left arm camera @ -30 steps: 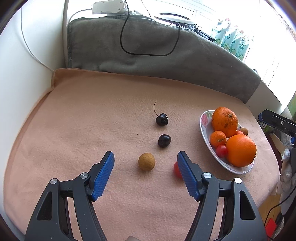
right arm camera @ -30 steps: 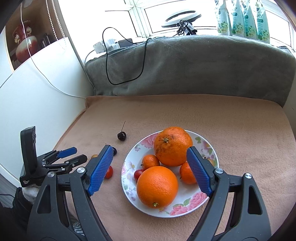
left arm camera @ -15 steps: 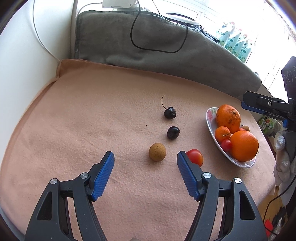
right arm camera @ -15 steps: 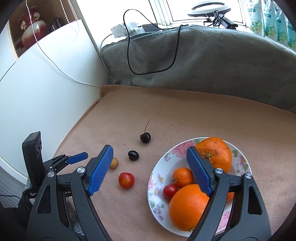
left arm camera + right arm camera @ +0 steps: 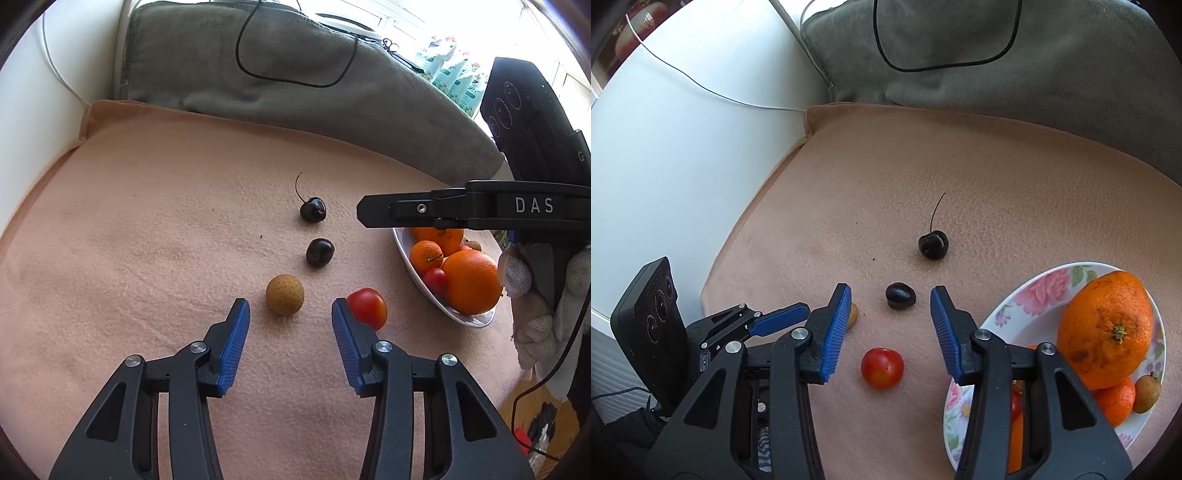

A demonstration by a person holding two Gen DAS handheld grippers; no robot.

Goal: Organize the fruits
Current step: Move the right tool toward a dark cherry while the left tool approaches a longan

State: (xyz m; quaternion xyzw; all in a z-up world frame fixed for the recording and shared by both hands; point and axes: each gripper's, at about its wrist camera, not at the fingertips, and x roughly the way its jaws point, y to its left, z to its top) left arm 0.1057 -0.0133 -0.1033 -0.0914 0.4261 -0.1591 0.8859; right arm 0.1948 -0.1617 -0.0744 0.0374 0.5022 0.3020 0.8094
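Since both my grippers are spread wide with nothing in them, the trick now is lining up clean. My left gripper (image 5: 290, 314) has the brown longan (image 5: 285, 294) just past its fingertips, so I'd ease forward, straddle it and squeeze gently. The cherry tomato (image 5: 882, 367) sits between my right gripper's (image 5: 890, 299) blue pads (image 5: 834, 328), the stemless cherry (image 5: 900, 295) just ahead, the stemmed cherry (image 5: 933, 244) farther. The floral plate (image 5: 1049, 280) waits nearby on the right.
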